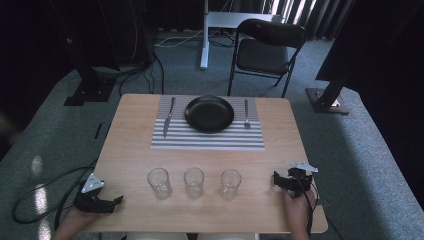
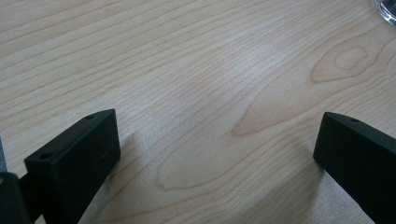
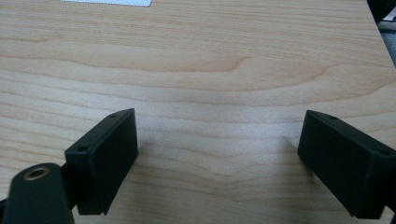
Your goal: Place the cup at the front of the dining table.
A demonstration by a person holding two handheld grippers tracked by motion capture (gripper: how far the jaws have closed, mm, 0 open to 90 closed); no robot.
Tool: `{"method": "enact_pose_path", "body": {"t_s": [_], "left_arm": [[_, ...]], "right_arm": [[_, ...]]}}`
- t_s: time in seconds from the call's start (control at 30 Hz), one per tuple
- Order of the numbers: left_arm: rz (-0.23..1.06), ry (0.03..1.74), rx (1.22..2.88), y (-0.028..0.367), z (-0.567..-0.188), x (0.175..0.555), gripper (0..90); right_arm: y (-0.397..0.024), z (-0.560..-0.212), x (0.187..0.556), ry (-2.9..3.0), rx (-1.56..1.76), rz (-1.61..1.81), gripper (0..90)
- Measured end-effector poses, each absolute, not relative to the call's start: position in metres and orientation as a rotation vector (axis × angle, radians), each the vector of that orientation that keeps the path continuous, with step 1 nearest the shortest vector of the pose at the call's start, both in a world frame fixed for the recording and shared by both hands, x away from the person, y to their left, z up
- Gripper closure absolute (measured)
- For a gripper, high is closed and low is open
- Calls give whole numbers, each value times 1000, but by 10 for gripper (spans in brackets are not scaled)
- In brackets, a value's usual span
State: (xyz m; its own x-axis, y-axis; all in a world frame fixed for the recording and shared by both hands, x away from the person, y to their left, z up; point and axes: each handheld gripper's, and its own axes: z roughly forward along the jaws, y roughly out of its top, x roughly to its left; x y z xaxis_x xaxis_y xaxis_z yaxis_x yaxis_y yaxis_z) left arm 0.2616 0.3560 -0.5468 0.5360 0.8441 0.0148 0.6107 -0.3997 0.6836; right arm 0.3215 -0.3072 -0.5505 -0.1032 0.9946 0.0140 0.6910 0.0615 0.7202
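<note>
Glasses (image 1: 193, 182): three, lower centre of table (image 1: 130, 145); fragile, slippery, grip mid-wall. Left gripper (image 2: 219, 154), right gripper (image 3: 217, 154): jaws spread, empty.

Spread fingers (image 2: 74, 163) over table (image 2: 210, 84) (glass (image 2: 386, 10) far corner)

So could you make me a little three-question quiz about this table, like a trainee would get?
1. How many glasses stand in the row near the person?
2. True or false: the fork lies left of the plate, seen from the person's side.
3. The left gripper is: A) open, B) shut on a glass, C) shut on the knife.

Key: 1. Three: left glass, middle glass, right glass. 2. False; the knife does. 3. A.
</note>
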Motion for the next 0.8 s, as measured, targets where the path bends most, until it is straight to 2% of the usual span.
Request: {"method": "enact_pose_path", "body": {"t_s": [0.67, 0.8], "left_arm": [[457, 1138, 2179, 356, -545, 264, 10], [459, 1138, 2175, 357, -544, 264, 37]], "right_arm": [[-307, -551, 321, 1848, 1678, 801, 115], [-307, -551, 321, 1848, 1677, 801, 115]]}}
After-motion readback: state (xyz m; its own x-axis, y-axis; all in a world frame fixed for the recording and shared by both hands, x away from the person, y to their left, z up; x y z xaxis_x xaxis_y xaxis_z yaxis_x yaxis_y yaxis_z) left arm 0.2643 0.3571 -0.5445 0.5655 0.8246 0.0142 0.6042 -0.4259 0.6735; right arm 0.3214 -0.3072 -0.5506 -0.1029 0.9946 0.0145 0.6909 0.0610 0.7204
